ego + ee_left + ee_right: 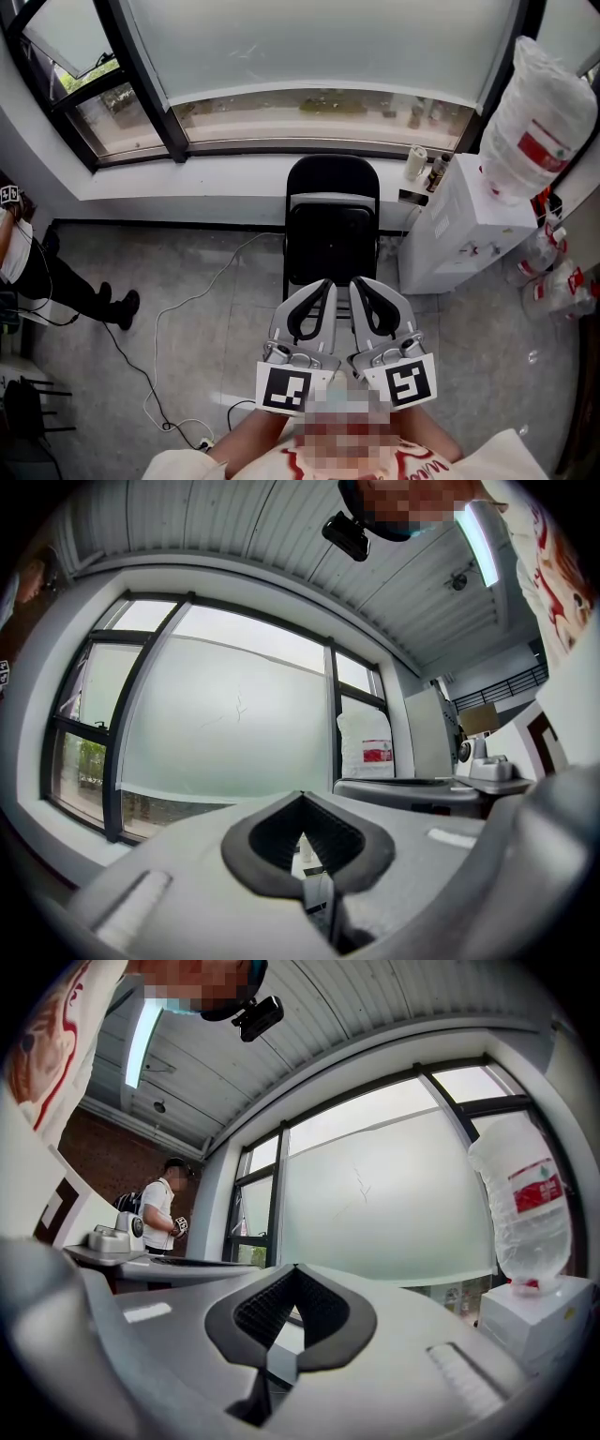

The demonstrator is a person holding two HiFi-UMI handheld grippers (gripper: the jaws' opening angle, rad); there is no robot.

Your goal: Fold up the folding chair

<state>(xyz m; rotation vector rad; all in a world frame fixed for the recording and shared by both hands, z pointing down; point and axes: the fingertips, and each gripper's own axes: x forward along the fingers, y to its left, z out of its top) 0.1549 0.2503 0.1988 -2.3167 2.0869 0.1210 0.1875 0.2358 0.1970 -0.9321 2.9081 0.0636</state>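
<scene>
The black folding chair (333, 220) stands unfolded on the grey floor, its back to the window wall and its seat facing me. I hold both grippers side by side, close to my body, over the floor just in front of the seat's front edge. The left gripper (322, 285) and the right gripper (362, 282) are each shut with nothing between the jaws. Neither touches the chair. In the left gripper view the left gripper (302, 795) points up at the window, as does the right gripper (294, 1267) in its own view; the chair shows in neither.
A white water dispenser (459, 225) with a large bottle (534, 112) stands right of the chair. Empty bottles (562, 281) lie at the far right. A cable (187, 319) runs across the floor on the left, near a person's legs (84, 295). Another person (159, 1208) stands by the window.
</scene>
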